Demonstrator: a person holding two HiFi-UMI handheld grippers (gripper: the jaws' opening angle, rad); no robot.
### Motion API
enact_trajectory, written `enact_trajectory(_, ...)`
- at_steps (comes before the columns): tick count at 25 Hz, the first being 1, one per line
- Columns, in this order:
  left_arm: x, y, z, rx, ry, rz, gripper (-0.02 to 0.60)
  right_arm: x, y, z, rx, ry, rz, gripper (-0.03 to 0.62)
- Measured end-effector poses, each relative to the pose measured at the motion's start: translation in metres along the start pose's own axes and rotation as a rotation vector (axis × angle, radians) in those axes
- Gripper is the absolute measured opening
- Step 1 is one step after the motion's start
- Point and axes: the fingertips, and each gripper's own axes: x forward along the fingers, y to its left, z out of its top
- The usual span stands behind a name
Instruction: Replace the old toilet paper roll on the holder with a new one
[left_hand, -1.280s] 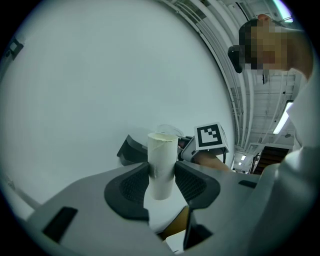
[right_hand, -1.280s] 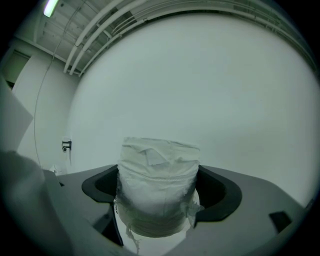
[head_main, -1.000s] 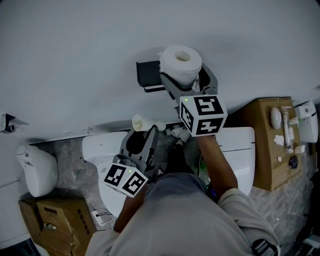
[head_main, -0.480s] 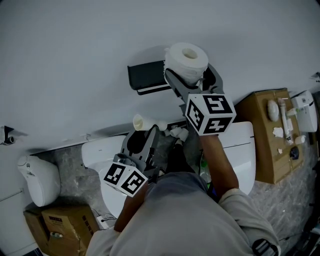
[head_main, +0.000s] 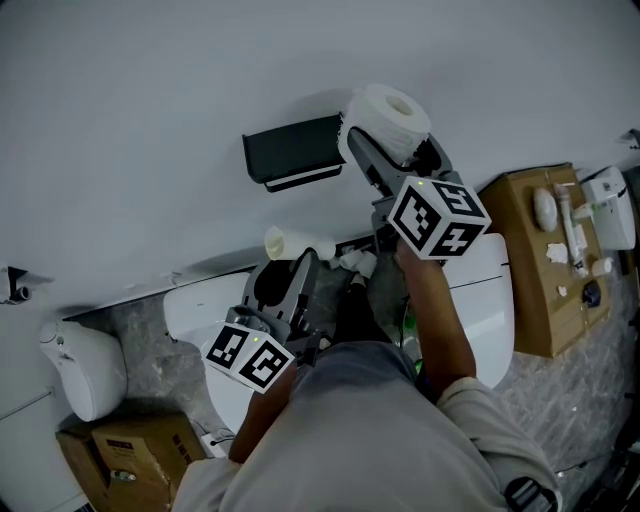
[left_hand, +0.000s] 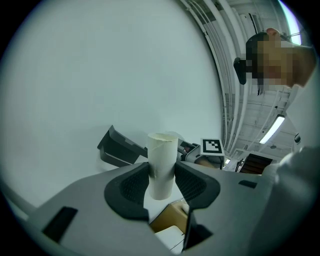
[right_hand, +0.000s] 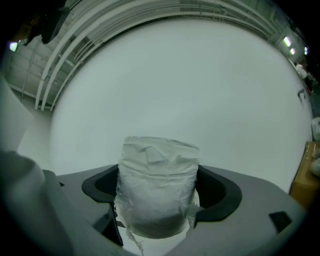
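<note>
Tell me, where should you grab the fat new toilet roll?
Grab it by its round paper sides, mid-length, coming from the side. The right gripper holds the new roll this way, with its jaws across the roll's width. That leaves the hollow core ends open for the black holder.

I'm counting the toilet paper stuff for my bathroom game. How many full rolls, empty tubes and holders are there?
full toilet paper roll: 1
empty cardboard tube: 1
black holder: 1
Total: 3
</note>
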Motion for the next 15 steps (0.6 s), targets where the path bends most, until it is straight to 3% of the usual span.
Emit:
enact_trajectory(4, 0.001, -0.001, -0.001, 0.04, 0.009, 0.015, 0.155, -0.004, -0.022, -0.009, 0.097, -0.011, -0.031, 0.462)
enact_trajectory(11, 0.002, 0.004, -0.006, 0.016, 0.03, 0.021, 0.155, -0.008, -0.052, -0.026, 0.324, -0.053, -0.048, 0.462)
enact_trajectory(15, -0.003, 0.006, -0.005, 0.041, 0.037, 0.024, 0.155, -0.009, -0.061, -0.045, 0.386, -0.045, -0.077, 0.462)
